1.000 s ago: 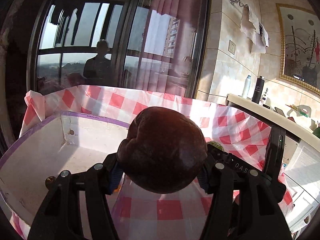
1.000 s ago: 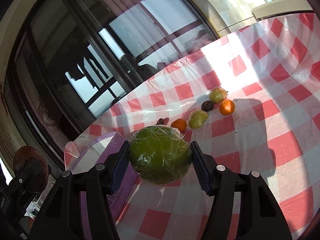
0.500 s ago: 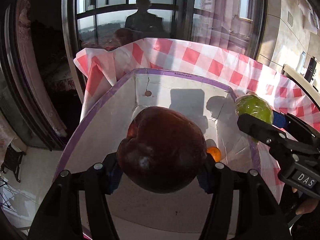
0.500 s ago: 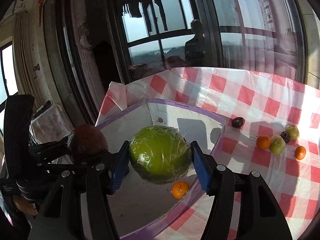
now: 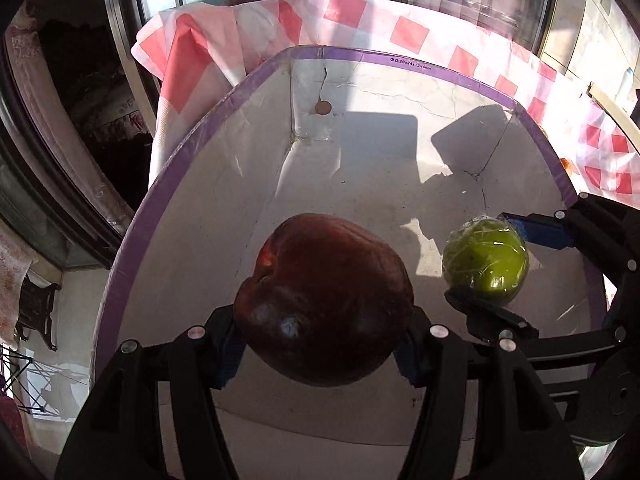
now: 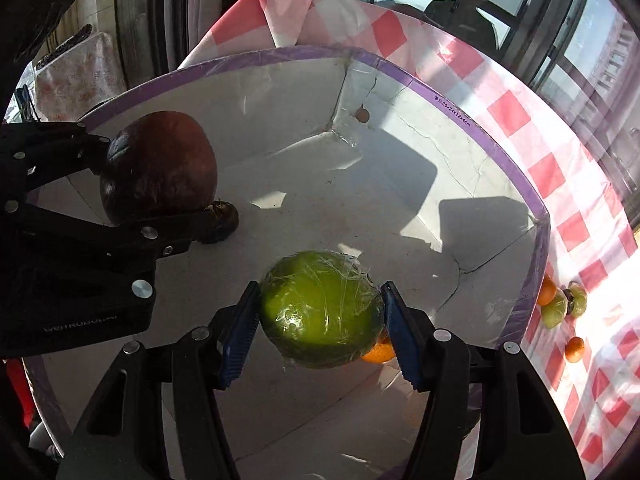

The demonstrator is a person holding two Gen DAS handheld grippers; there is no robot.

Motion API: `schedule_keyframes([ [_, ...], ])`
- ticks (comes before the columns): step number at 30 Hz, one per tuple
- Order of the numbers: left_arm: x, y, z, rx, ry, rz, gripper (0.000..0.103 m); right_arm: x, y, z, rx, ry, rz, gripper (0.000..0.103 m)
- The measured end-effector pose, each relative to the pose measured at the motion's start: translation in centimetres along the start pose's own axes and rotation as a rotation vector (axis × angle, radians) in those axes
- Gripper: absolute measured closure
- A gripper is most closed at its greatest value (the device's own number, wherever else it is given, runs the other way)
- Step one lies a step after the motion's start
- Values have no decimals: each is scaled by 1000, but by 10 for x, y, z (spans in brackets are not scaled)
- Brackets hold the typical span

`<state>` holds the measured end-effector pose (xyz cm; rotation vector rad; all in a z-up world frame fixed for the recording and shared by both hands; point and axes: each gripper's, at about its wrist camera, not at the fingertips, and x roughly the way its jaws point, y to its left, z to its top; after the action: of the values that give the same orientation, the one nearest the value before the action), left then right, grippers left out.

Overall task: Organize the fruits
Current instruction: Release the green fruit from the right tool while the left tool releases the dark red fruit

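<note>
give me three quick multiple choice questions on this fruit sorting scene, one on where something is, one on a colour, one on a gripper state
1. Where is the partly hidden orange?
A. inside the purple-rimmed box
B. on the checkered cloth
C. in the left gripper

2. What colour is the fruit in the left gripper?
A. yellow
B. dark red-brown
C. green

3. What is the right gripper doing?
A. open, empty
B. shut on nothing
C. shut on the wrapped green fruit

Answers: 1 A, it shows behind the wrapped green fruit, within the box walls. 2 B, the dark red-brown fruit sits between its pads. 3 C, both blue pads press it.
</note>
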<state>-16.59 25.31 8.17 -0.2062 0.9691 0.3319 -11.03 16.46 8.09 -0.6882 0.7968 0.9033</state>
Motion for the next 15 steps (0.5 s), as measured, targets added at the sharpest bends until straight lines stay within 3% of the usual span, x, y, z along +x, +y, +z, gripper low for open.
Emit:
schedule_keyframes([
  [2,-2,3,-2,-8,-8,-52,42,1,0,1,3,10,3,43],
  [8,-1,3,-4,-12,9,-50,42,1,-3,1,14,24,37,43],
  [12,0,3,-2,-21,16,-43,41,-2,-3,3,20,5,42,34],
  [15,0,3,-4,-25,29,-36,39,-4,-4,3,29,-8,43,34],
])
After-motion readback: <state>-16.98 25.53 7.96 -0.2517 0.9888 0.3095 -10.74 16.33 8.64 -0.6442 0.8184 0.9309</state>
